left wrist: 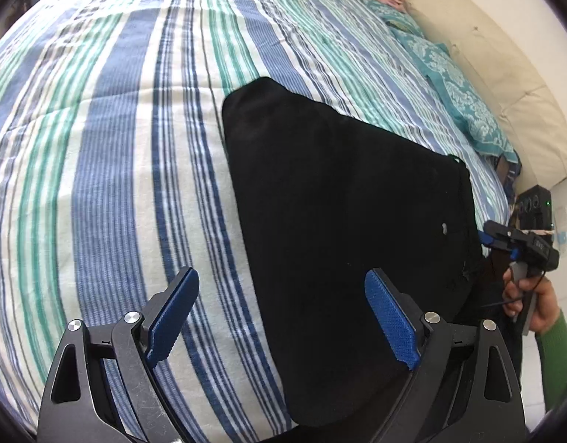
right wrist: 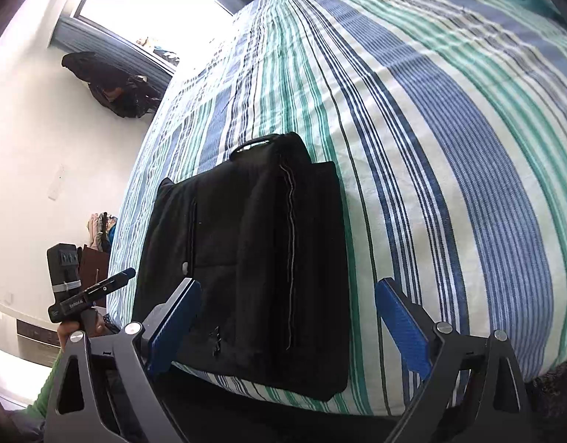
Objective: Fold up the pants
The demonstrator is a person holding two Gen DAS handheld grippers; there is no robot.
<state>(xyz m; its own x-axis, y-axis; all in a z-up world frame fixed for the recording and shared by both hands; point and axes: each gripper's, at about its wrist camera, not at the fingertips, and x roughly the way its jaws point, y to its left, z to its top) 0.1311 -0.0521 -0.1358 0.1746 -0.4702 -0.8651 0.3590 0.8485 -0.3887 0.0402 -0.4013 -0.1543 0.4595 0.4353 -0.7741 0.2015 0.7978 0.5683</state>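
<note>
Black pants (left wrist: 338,199) lie folded into a compact stack on the striped bedspread (left wrist: 117,147), near the bed's near edge. They show as a squarish black bundle in the right wrist view (right wrist: 246,258). My left gripper (left wrist: 281,317) is open and empty, held above the pants' near end. My right gripper (right wrist: 287,325) is open and empty, held above the near edge of the bundle. The right gripper also shows in the left wrist view (left wrist: 486,234), beside the pants' right edge. The left gripper shows in the right wrist view (right wrist: 126,275), left of the bundle.
The striped bedspread (right wrist: 431,147) covers the whole bed. A teal patterned cloth (left wrist: 460,96) and a cream headboard cushion (left wrist: 497,55) lie along the bed's right side. A dark bag (right wrist: 113,88) hangs on the wall by a bright window (right wrist: 154,3).
</note>
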